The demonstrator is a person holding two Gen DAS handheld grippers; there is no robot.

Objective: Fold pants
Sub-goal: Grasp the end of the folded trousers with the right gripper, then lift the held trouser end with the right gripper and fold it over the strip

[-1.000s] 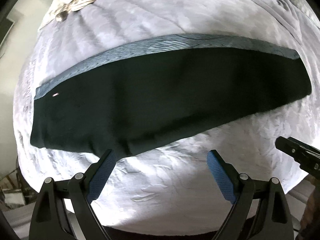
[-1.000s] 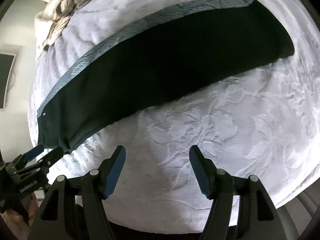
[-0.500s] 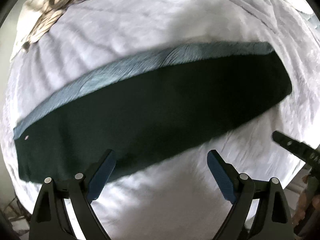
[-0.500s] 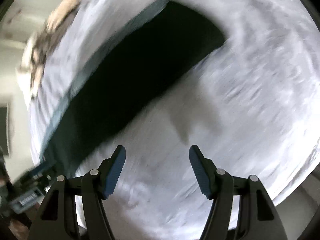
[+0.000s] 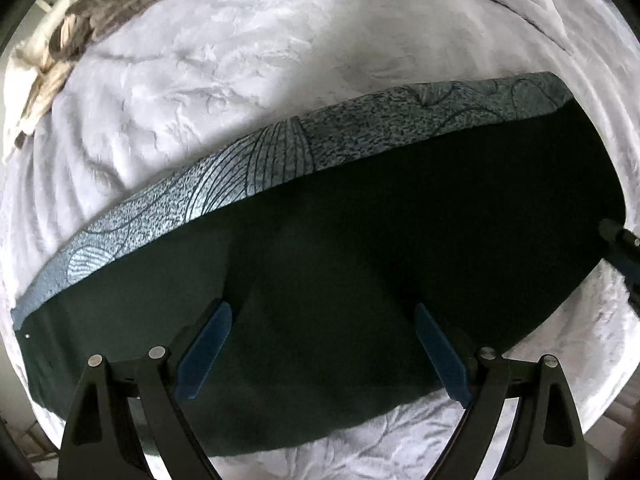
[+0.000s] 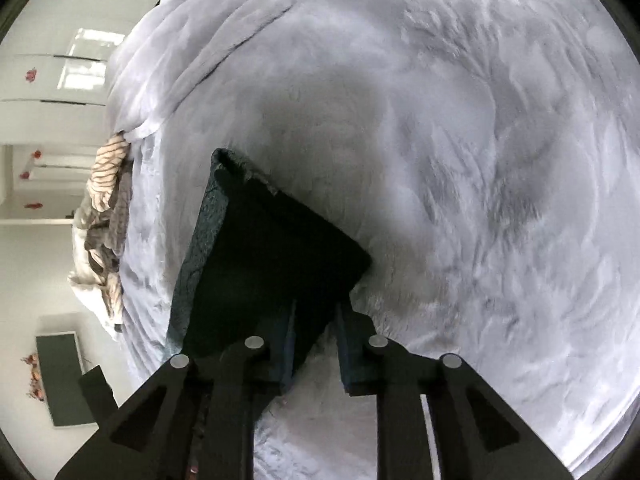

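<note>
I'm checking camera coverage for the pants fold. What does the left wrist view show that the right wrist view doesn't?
Left wrist only: the whole length of the dark pants with their patterned grey band, under the wide-open left hand-held gripper.

Right wrist only: the right hand-held gripper, its jaws closing on the pants' end corner, and a wall screen.

Both: the pants, the white blanket and striped bedding.
</note>
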